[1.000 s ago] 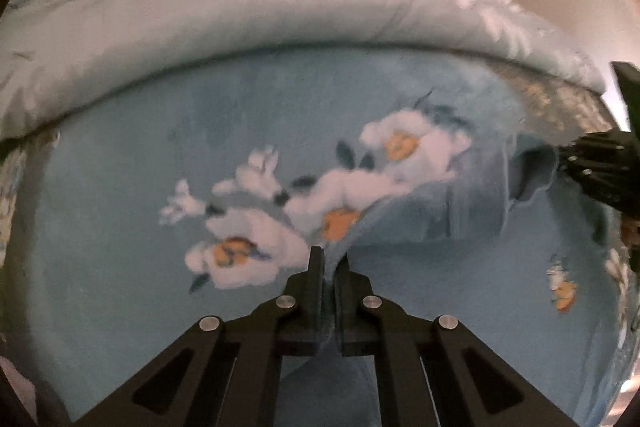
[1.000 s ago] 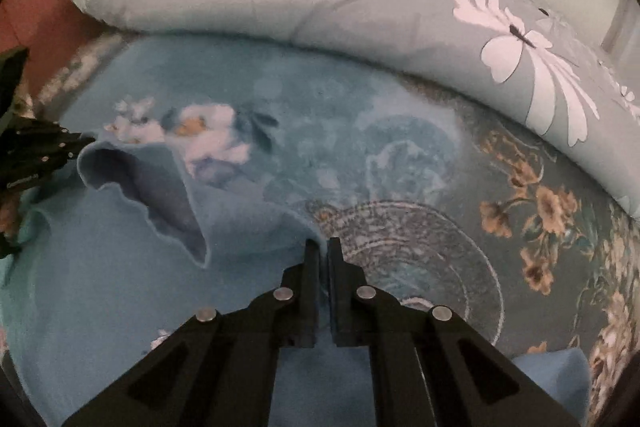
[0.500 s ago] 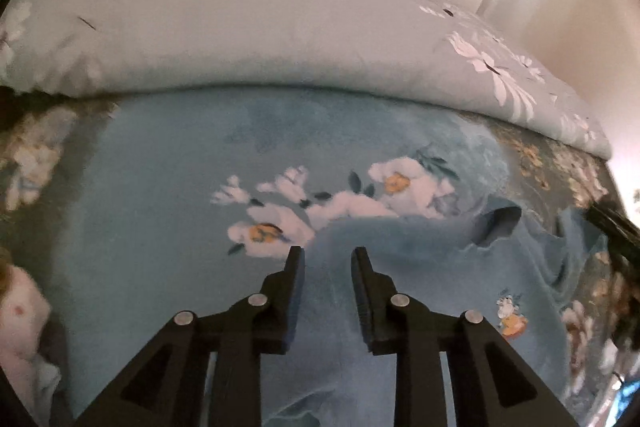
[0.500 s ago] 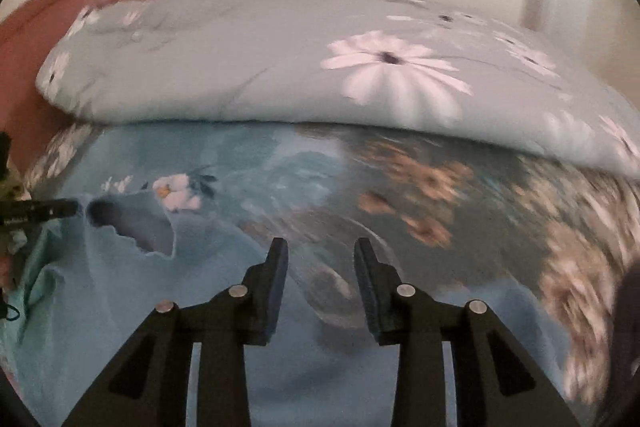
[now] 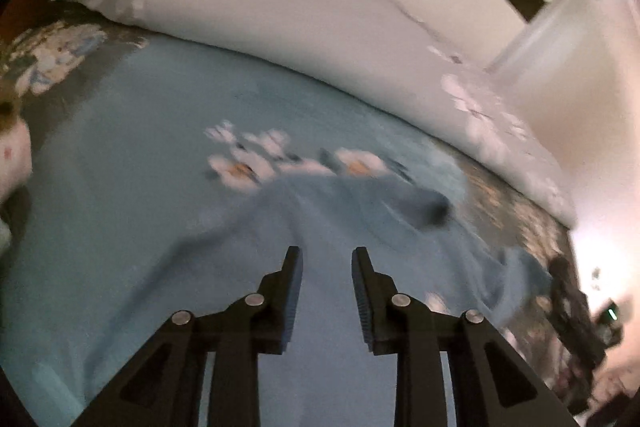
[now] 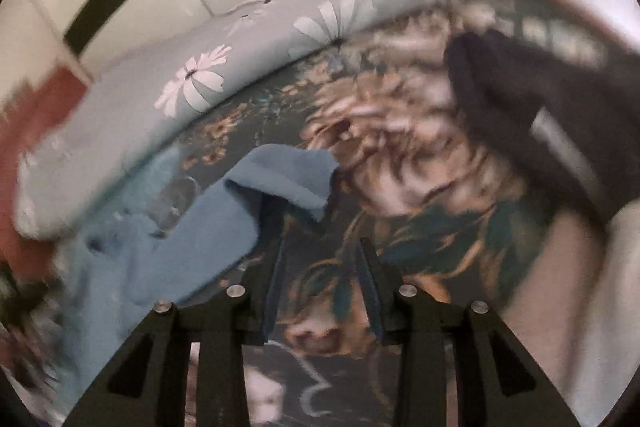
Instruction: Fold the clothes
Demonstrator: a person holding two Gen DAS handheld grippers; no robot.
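Observation:
A light blue garment (image 5: pixel 168 235) with white flowers lies spread on the bed, its upper layer folded over and rumpled. In the left wrist view my left gripper (image 5: pixel 326 253) hovers over the folded layer. Its jaws are opening and nothing is between them. The right gripper shows blurred at that view's right edge (image 5: pixel 568 291). In the right wrist view my right gripper (image 6: pixel 322 245) stands open and holds nothing. It is over the dark floral bedspread (image 6: pixel 420 163), just right of the garment's blue turned-over end (image 6: pixel 280 179).
A rolled grey-blue duvet with white daisies (image 5: pixel 320 19) runs along the back of the bed, below a pale wall. A dark cloth (image 6: pixel 540 99) lies at the upper right in the right wrist view. A red headboard (image 6: pixel 32 115) is at the left.
Both grippers were shut on the blue garment and have let go and opened. The left has drawn back and up. The right has swung right, off the garment and over the bedspread.

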